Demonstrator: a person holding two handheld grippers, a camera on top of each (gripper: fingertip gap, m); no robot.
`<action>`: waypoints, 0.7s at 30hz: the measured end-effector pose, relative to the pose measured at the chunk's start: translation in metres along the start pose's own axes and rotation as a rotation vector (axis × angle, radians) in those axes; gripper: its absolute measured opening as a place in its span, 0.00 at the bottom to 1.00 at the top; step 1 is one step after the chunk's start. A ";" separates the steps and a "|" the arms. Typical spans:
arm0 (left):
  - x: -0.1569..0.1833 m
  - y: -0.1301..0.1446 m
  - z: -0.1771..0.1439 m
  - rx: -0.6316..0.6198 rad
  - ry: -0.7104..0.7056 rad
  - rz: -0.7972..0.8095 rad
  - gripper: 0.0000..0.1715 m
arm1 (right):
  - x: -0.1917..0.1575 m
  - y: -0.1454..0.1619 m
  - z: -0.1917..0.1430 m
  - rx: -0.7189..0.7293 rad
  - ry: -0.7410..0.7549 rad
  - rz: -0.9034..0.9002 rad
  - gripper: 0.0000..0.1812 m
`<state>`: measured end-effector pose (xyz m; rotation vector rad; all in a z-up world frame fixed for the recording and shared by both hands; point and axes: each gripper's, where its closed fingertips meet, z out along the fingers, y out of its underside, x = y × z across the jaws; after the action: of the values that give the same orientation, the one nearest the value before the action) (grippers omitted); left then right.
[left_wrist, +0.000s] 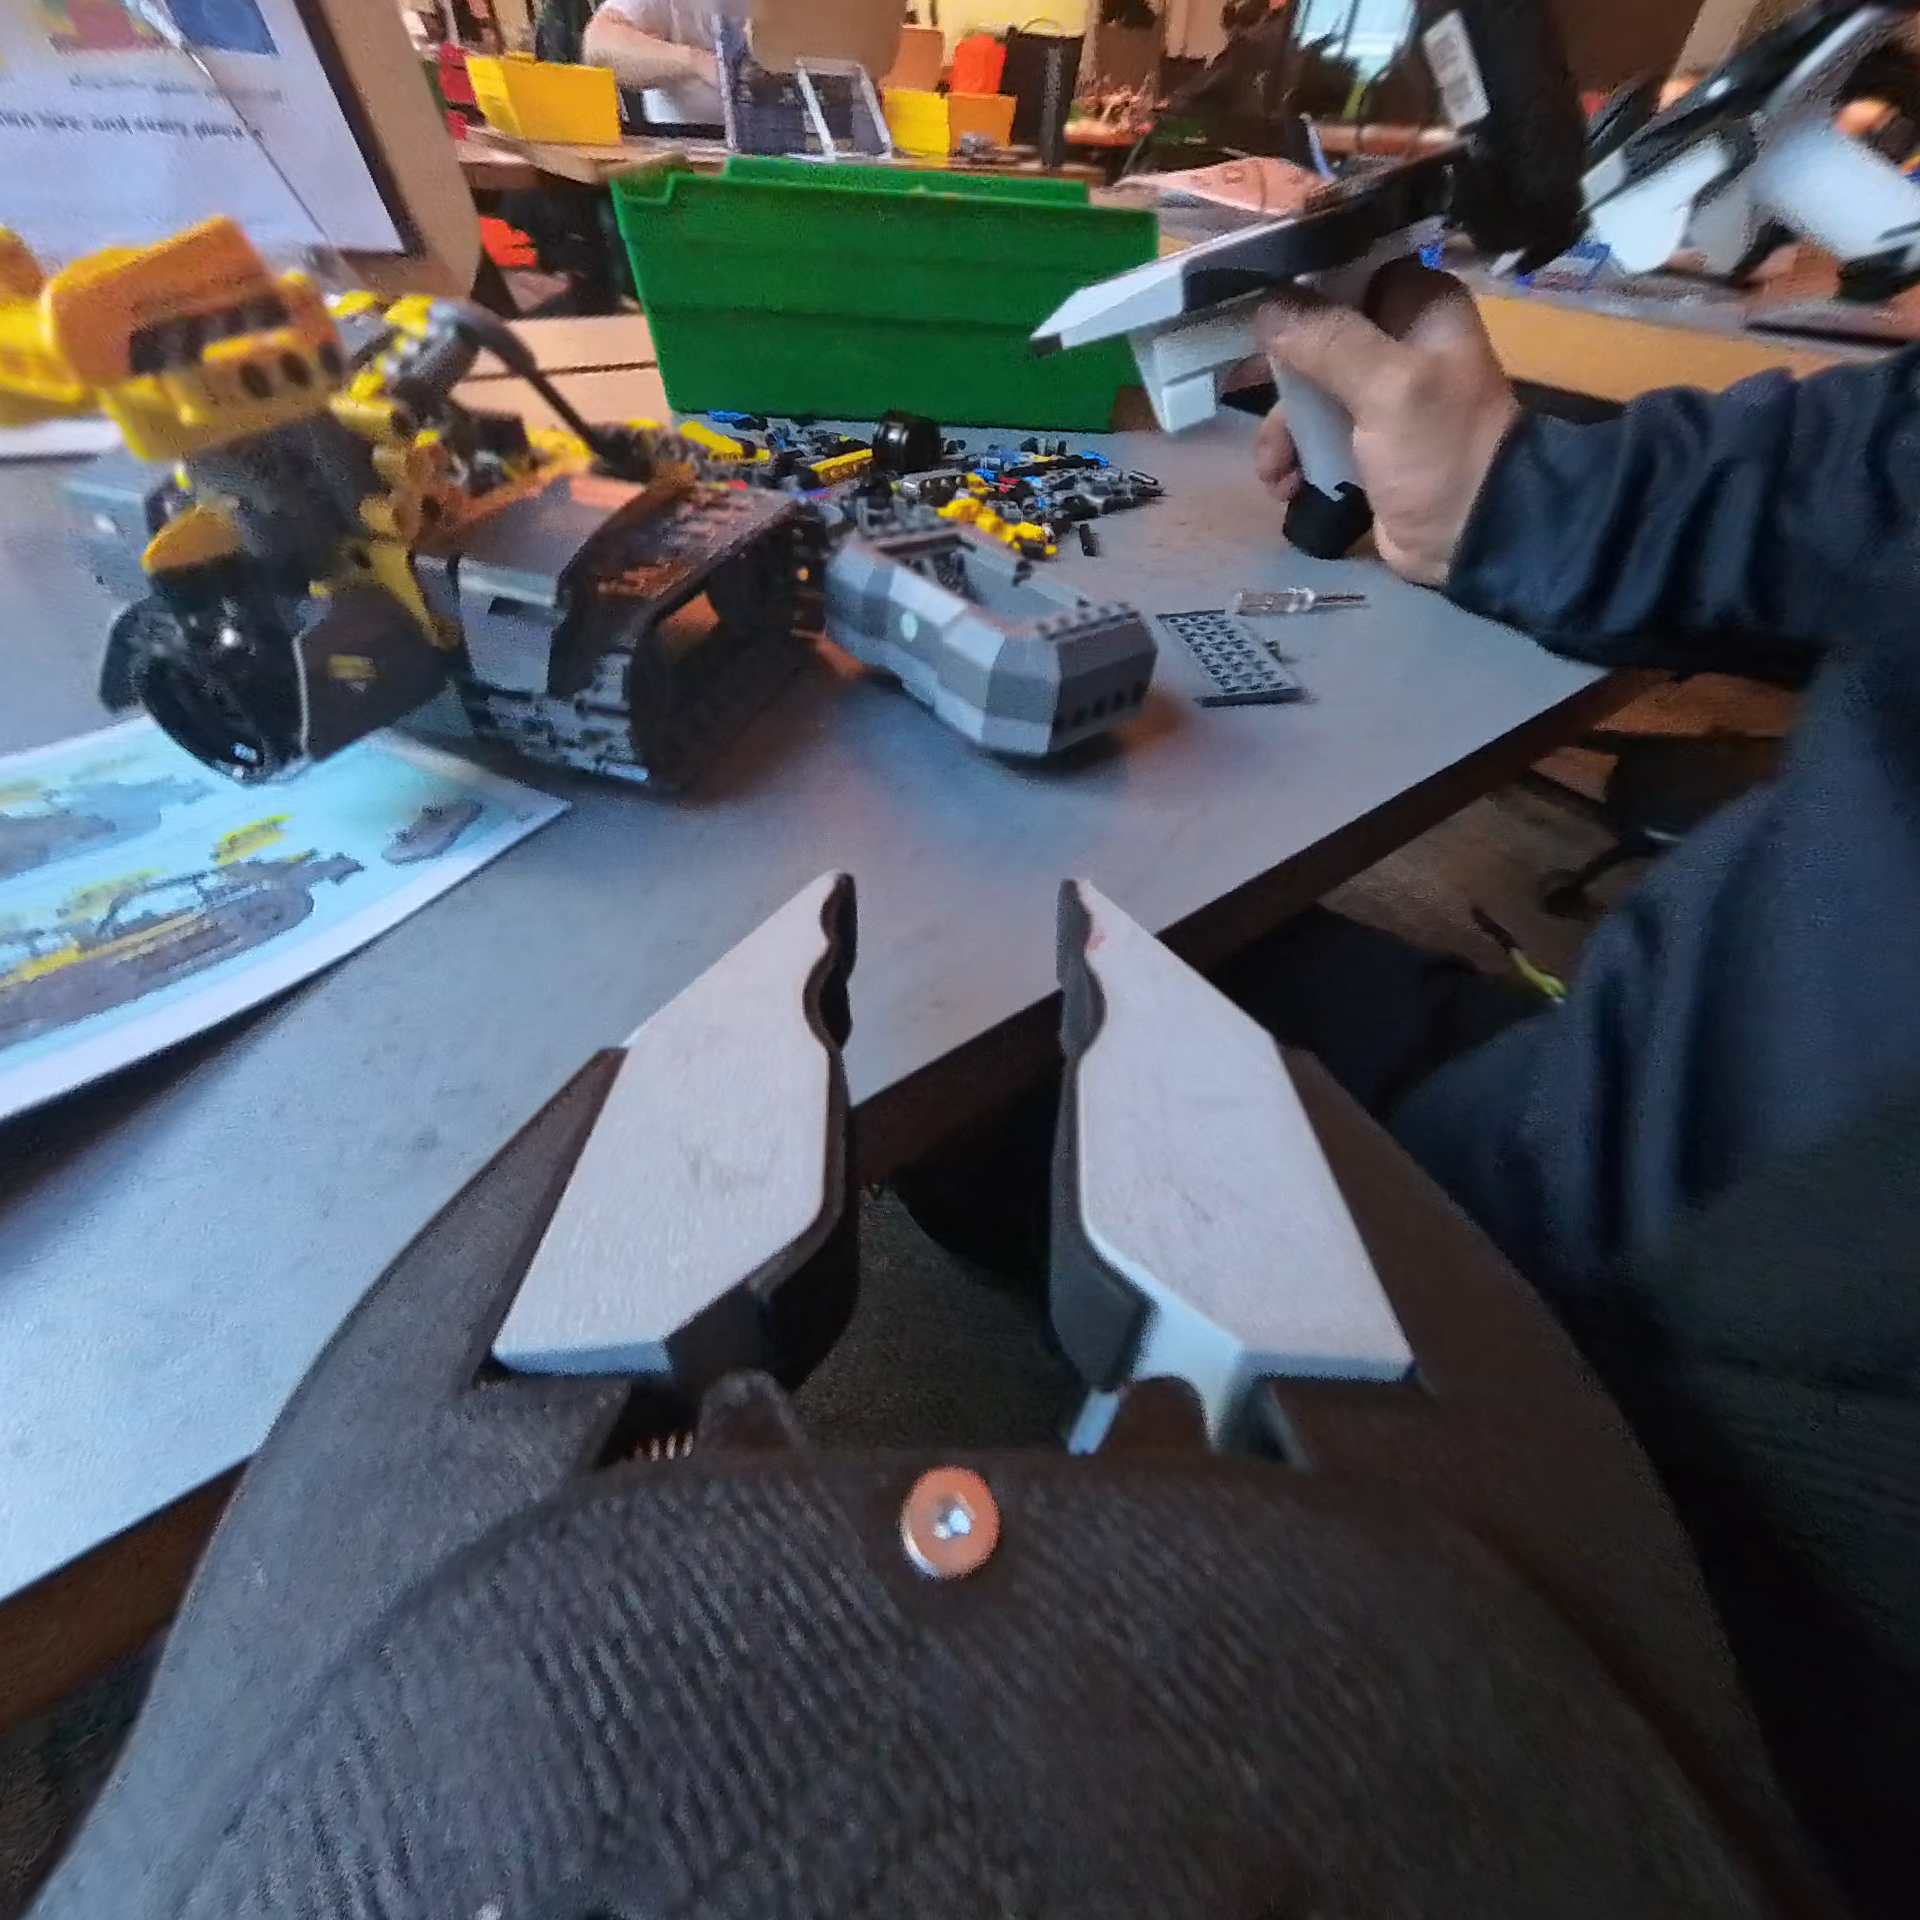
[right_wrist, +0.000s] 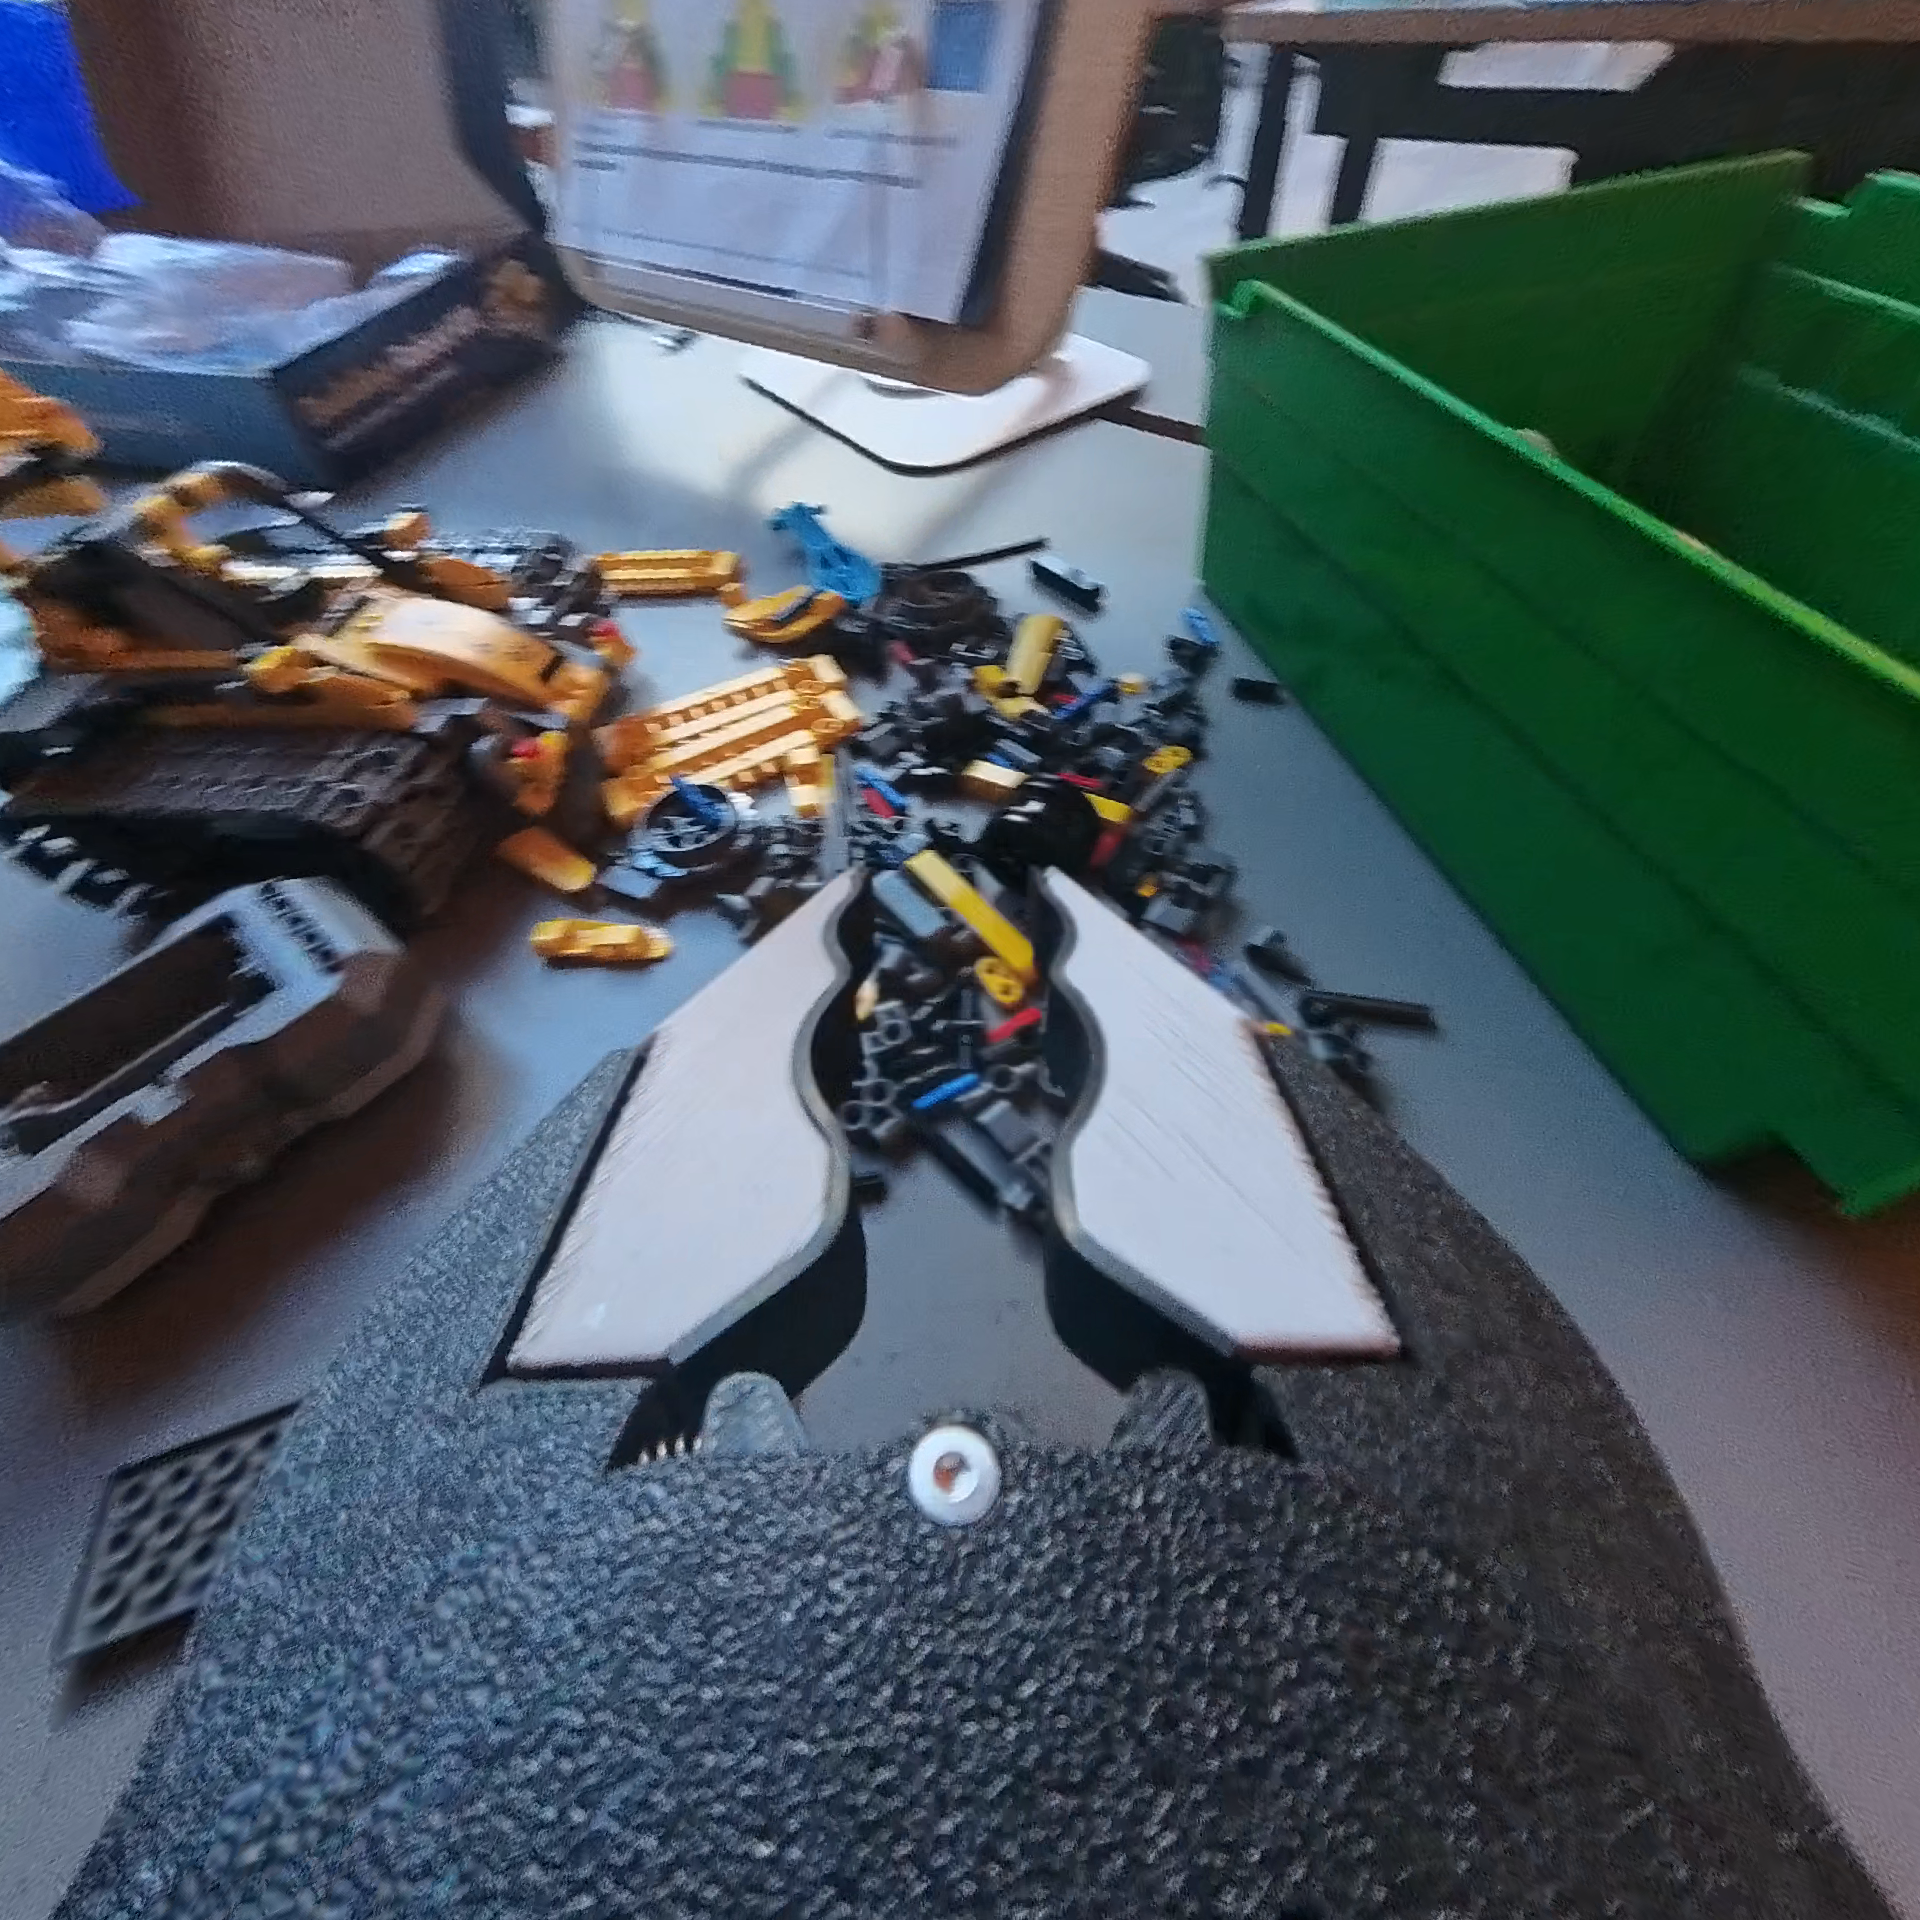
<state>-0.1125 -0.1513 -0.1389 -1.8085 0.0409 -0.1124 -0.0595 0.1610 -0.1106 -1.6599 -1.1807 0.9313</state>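
My left gripper (left_wrist: 956, 904) is open and empty, held over the near edge of the grey table (left_wrist: 935, 810). A part-built yellow and black brick vehicle (left_wrist: 343, 520) with a grey hull piece (left_wrist: 987, 644) lies ahead of it. My right gripper (right_wrist: 951, 894) is open and empty, low over a pile of small loose bricks (right_wrist: 966, 790); a yellow beam (right_wrist: 971, 914) lies between its fingertips. The right gripper also shows in the left wrist view (left_wrist: 1049, 338), held by a hand (left_wrist: 1382, 436) above the pile (left_wrist: 935, 478).
A green bin (right_wrist: 1507, 644) stands right of the pile, also in the left wrist view (left_wrist: 883, 291). An instruction booklet (left_wrist: 208, 883) lies at the left. A dark studded plate (left_wrist: 1231, 655) lies by the hull. A screen on a stand (right_wrist: 810, 156) stands behind. My right fingertips sit around 30 cm from my left ones.
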 end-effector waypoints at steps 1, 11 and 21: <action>-0.004 0.005 -0.004 0.000 0.027 -0.011 0.20 | 0.008 0.002 0.002 -0.016 0.039 0.011 0.19; -0.061 -0.001 -0.048 0.037 0.121 0.037 0.19 | 0.038 0.012 0.004 -0.094 0.257 -0.026 0.26; -0.058 -0.012 -0.043 0.018 0.295 0.149 0.19 | 0.043 -0.008 -0.013 0.019 0.369 -0.131 0.20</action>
<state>-0.1747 -0.1847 -0.1204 -1.7516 0.3818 -0.2718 -0.0384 0.2010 -0.1020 -1.6320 -1.0087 0.5238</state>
